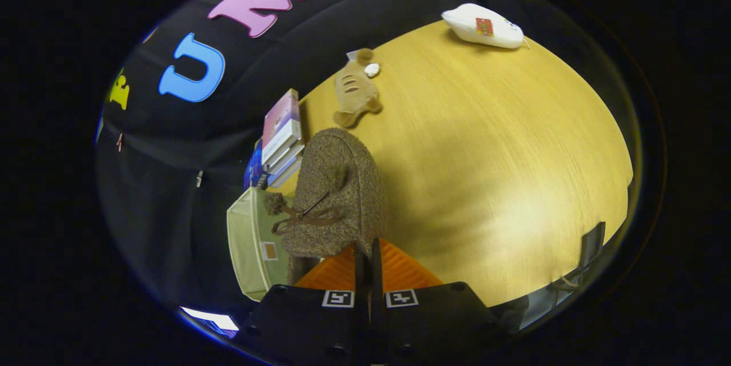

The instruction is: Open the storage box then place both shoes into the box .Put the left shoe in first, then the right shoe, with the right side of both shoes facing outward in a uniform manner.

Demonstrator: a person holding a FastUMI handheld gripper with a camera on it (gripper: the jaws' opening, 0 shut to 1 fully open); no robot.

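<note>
A brown fuzzy shoe with a dark lace bow hangs just ahead of my fingers, toe pointing away from me. My gripper is shut on the shoe's heel rim, the two fingers nearly together with a thin edge of the shoe pinched between them. The pale green storage box stands beside and partly behind the shoe, at the table's edge by the black wall; its side wall carries a small brown tag. The shoe hides most of the box's opening, so I cannot tell what lies inside.
The wooden table stretches beyond the shoe. A stack of books stands just past the box. Farther off lie a tan plush toy and a white pouch.
</note>
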